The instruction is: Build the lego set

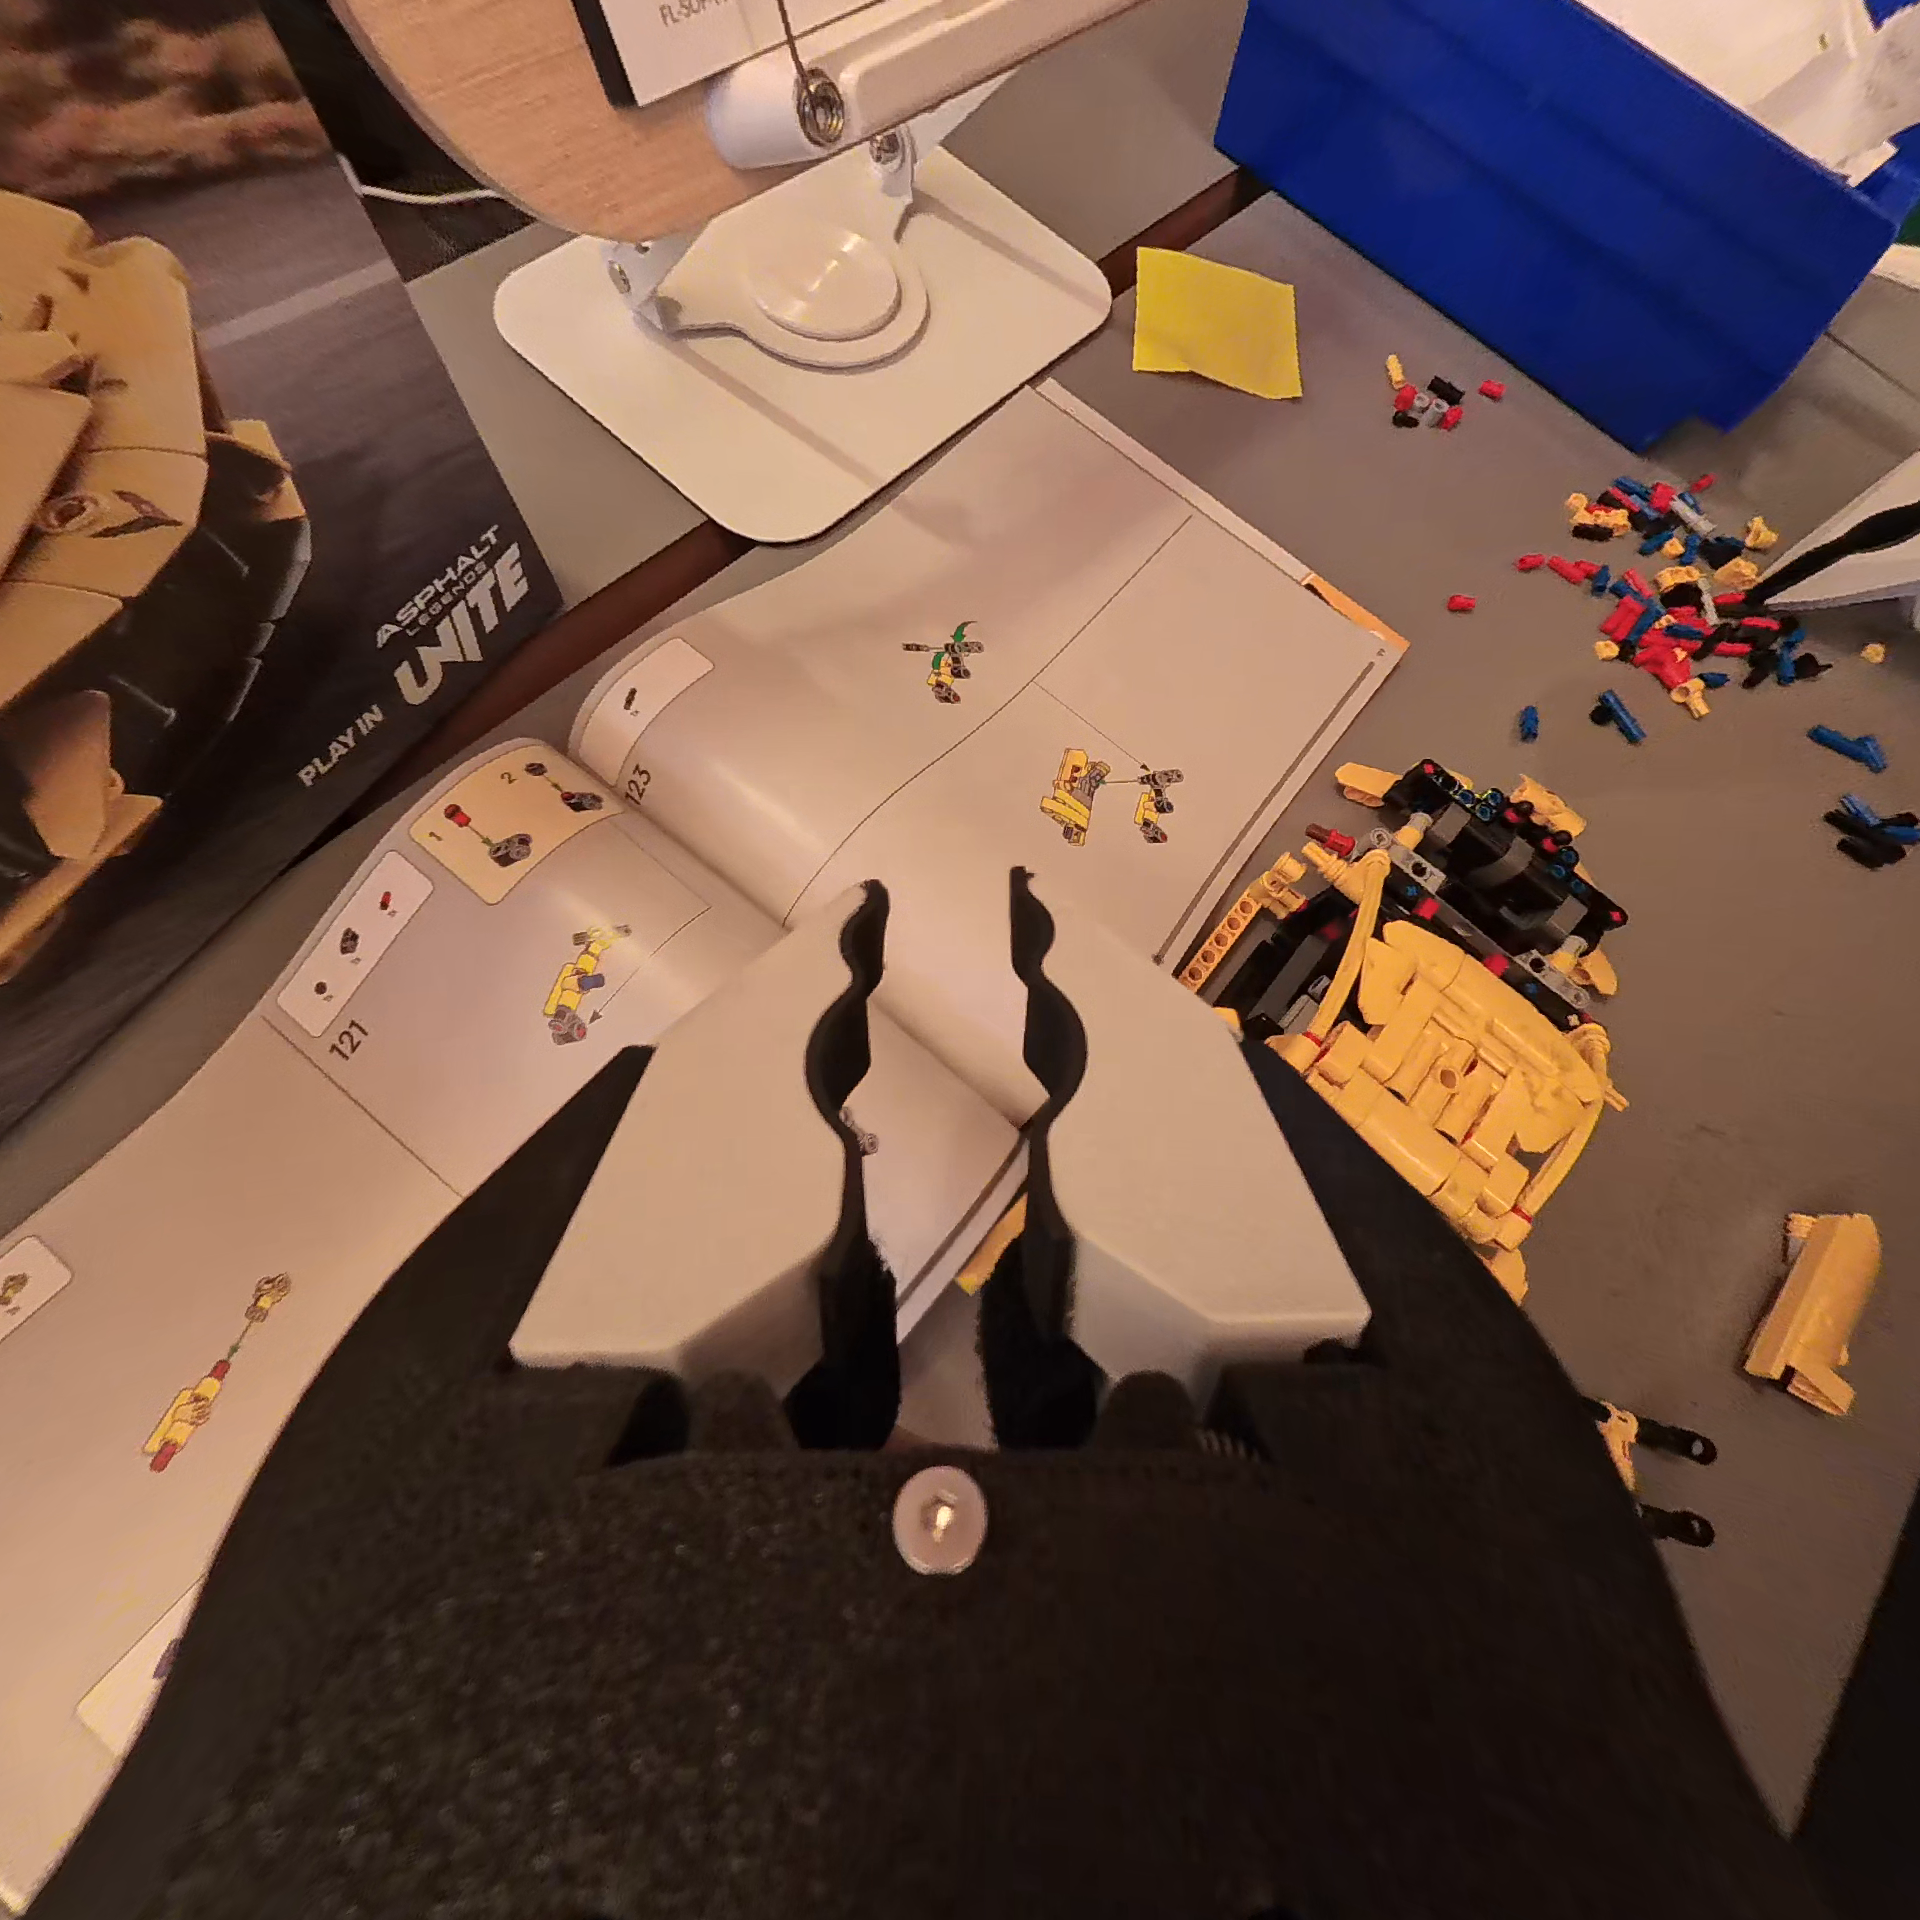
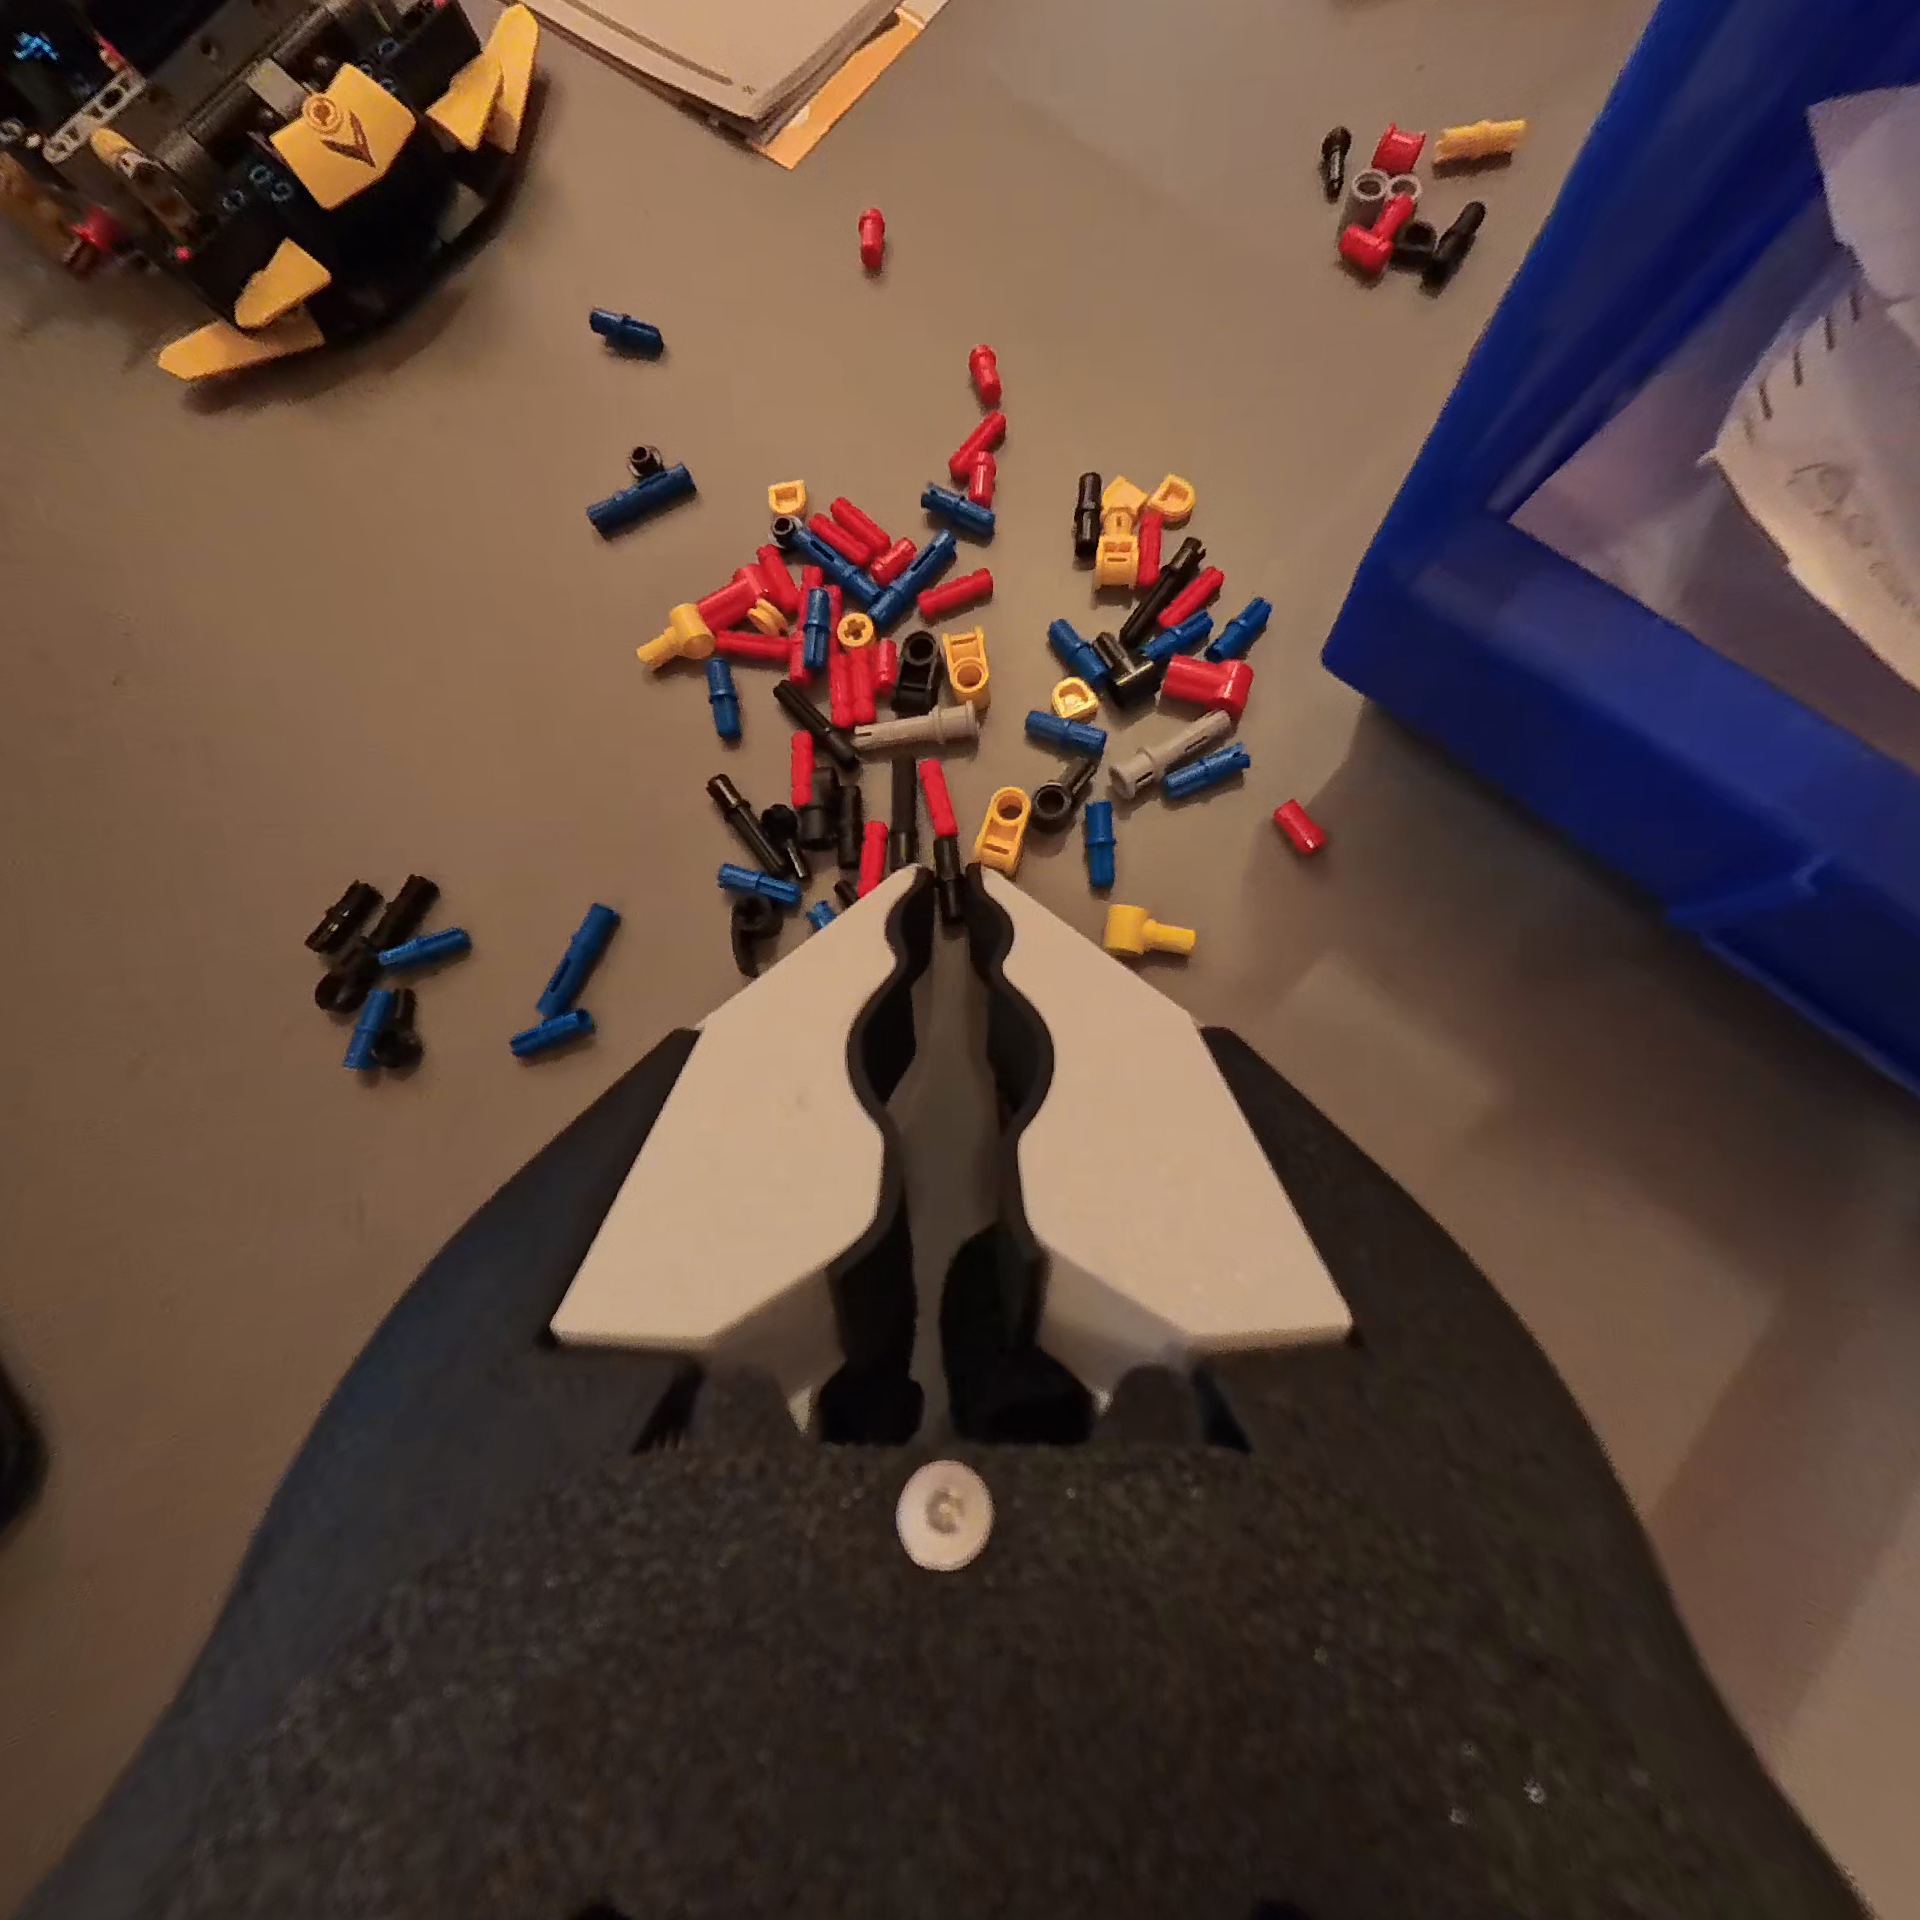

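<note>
My left gripper [image 1: 945,883] is open and empty above the open instruction booklet [image 1: 790,748]. The partly built yellow and black lego car [image 1: 1444,997] stands just right of it, and shows at the top left of the right wrist view [image 2: 260,177]. My right gripper [image 2: 945,883] is shut on a small black pin [image 2: 948,883] at the near edge of a pile of loose red, blue, black and yellow pins [image 2: 935,655]. That pile also shows in the left wrist view [image 1: 1673,603], with the right gripper's tip [image 1: 1839,561] at it.
A blue bin [image 2: 1662,644] with paper bags stands right of the pile. A white lamp base [image 1: 800,384], a yellow note [image 1: 1216,322] and the set's box [image 1: 208,520] lie beyond the booklet. A loose yellow panel [image 1: 1818,1309] lies right of the car. A small pin cluster [image 2: 1403,208] lies apart. My right fingertips sit around 45 centimeters from my left ones. To the yellow note [image 1: 1216,322]: right tips about 25 centimeters, left tips about 35 centimeters.
</note>
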`<state>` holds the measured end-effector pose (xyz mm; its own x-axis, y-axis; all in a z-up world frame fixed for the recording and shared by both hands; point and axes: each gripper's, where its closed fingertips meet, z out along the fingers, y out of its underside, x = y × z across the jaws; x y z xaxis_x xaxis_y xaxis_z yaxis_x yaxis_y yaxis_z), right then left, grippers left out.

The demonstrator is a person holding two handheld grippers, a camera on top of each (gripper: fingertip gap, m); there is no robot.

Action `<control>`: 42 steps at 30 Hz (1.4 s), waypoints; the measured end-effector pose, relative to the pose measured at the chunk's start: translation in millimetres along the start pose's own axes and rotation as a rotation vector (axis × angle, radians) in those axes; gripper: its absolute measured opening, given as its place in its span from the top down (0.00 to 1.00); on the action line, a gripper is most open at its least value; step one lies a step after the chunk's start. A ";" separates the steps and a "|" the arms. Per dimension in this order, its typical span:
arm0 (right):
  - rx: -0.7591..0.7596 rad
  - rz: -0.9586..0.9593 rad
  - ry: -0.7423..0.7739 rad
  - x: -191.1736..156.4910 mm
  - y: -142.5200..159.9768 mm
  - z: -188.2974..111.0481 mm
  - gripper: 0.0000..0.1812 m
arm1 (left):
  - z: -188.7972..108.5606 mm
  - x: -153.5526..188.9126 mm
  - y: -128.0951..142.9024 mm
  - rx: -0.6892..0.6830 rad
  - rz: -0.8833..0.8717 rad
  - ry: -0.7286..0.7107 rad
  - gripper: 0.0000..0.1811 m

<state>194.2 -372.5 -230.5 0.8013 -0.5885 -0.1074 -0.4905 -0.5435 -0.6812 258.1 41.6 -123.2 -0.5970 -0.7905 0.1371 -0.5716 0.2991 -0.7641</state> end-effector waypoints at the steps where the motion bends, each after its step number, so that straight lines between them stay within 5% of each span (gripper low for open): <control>1: -0.002 0.001 -0.002 -0.4 0.6 -0.6 0.98 | -0.1 0.9 0.1 0.000 0.002 0.001 0.87; 9: -0.016 -0.025 0.050 -22.5 -11.5 -34.8 0.98 | -2.7 -5.2 -2.0 0.012 0.012 -0.041 0.87; 12: 0.018 -0.116 -0.068 -83.8 -42.7 -28.6 0.98 | -1.0 -3.1 -10.1 0.063 -0.025 -0.039 0.87; 16: 0.056 -0.235 -0.378 -204.2 -71.1 22.4 0.98 | 6.6 2.4 -0.7 0.018 0.010 -0.040 0.87; 18: 0.057 -0.287 -0.420 -236.9 -76.3 48.6 0.98 | 8.2 5.9 0.5 0.018 0.017 -0.033 0.87; 27: -0.056 -0.403 -0.324 -247.1 -86.0 105.5 0.97 | 3.6 15.0 4.8 -0.002 0.092 -0.037 0.87; 42: -0.014 -0.345 -0.291 -245.7 -86.1 110.7 0.92 | -19.5 47.5 -3.0 -0.008 0.167 -0.047 0.87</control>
<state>77.4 -114.9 -225.6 0.9808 -0.1798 -0.0761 -0.1806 -0.6873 -0.7035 220.5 13.6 -102.1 -0.6571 -0.7535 -0.0205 -0.4716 0.4322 -0.7686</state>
